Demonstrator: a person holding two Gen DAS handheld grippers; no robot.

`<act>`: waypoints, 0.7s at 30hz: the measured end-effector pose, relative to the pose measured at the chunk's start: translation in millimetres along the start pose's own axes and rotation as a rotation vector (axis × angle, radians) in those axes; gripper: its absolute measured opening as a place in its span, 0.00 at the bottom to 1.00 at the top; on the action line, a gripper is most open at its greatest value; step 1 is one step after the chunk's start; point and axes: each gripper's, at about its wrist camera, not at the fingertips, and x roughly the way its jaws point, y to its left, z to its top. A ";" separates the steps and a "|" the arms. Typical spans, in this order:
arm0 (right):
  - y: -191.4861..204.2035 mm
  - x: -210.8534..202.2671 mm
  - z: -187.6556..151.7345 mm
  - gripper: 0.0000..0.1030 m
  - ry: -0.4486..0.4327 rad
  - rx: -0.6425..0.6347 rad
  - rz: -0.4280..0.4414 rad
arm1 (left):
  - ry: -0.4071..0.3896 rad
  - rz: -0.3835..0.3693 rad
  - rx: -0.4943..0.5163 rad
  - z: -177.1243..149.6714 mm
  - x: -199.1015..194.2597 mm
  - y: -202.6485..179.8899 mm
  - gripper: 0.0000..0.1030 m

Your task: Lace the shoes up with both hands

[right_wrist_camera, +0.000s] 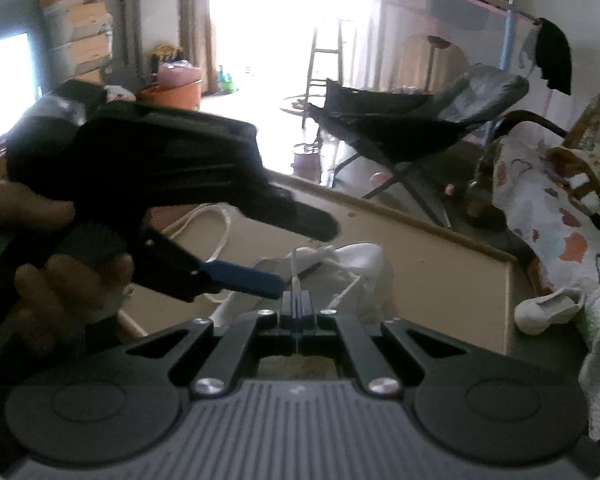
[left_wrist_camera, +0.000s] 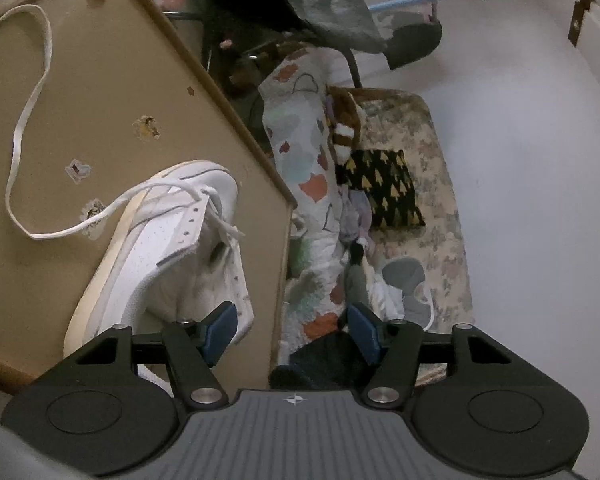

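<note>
Threading step: right hand-held gripper [right_wrist_camera: 298,304] clenched on white shoelace [right_wrist_camera: 295,270] tip. Left hand-held gripper [left_wrist_camera: 291,330] released, empty, at 6 o'clock of white sneaker [left_wrist_camera: 172,248] on tabletop [left_wrist_camera: 100,92]. Next: aim tip into eyelet.

A tan table [left_wrist_camera: 112,92] with a raised brown rim carried 1 white shoe [left_wrist_camera: 172,256], tipped on its side near the table's edge. Its white lace [left_wrist_camera: 24,120] trailed off in a long loop across the bare top. Small worn stickers [left_wrist_camera: 78,169] dotted the surface beside the shoe.
</note>
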 end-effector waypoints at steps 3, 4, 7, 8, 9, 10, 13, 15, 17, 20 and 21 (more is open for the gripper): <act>4.4 1.1 -0.4 0.01 0.009 -0.011 0.017 | 0.009 0.001 0.022 0.2 0.3 -0.7 0.40; 5.8 0.7 -0.7 0.01 0.009 -0.013 0.020 | 0.010 0.009 0.035 -0.4 0.2 -1.0 0.35; 6.6 -0.7 -0.4 0.01 0.006 -0.013 0.018 | 0.014 0.020 0.072 0.2 2.2 -2.2 0.13; 6.4 -0.9 -0.2 0.01 0.005 -0.012 0.017 | 0.013 0.021 0.082 0.3 2.3 -2.5 0.10; 6.4 -1.0 -0.2 0.01 0.004 -0.012 0.017 | 0.008 0.023 0.090 1.2 0.9 -2.2 0.08; 6.5 -1.1 -0.2 0.01 0.004 -0.012 0.017 | 0.003 0.024 0.093 3.2 -1.9 -0.6 0.04; 6.8 -2.1 -0.4 0.01 -0.002 -0.011 0.013 | -0.004 0.027 0.117 5.6 -5.5 -1.0 0.02; 6.9 -2.7 -0.6 0.01 -0.004 -0.014 0.008 | -0.003 0.038 0.146 7.6 -7.2 -5.2 0.02; 6.7 -3.4 -0.5 0.05 -0.005 -0.020 -0.004 | -0.009 0.036 0.171 10.8 -10.1 -11.0 0.02; -0.3 -9.7 1.1 0.08 -0.013 -0.013 -0.041 | -0.027 0.037 0.226 19.3 -17.2 -26.8 0.02; -5.2 -12.9 1.2 0.12 -0.020 0.010 -0.061 | -0.034 0.039 0.251 23.1 -19.4 -35.0 0.02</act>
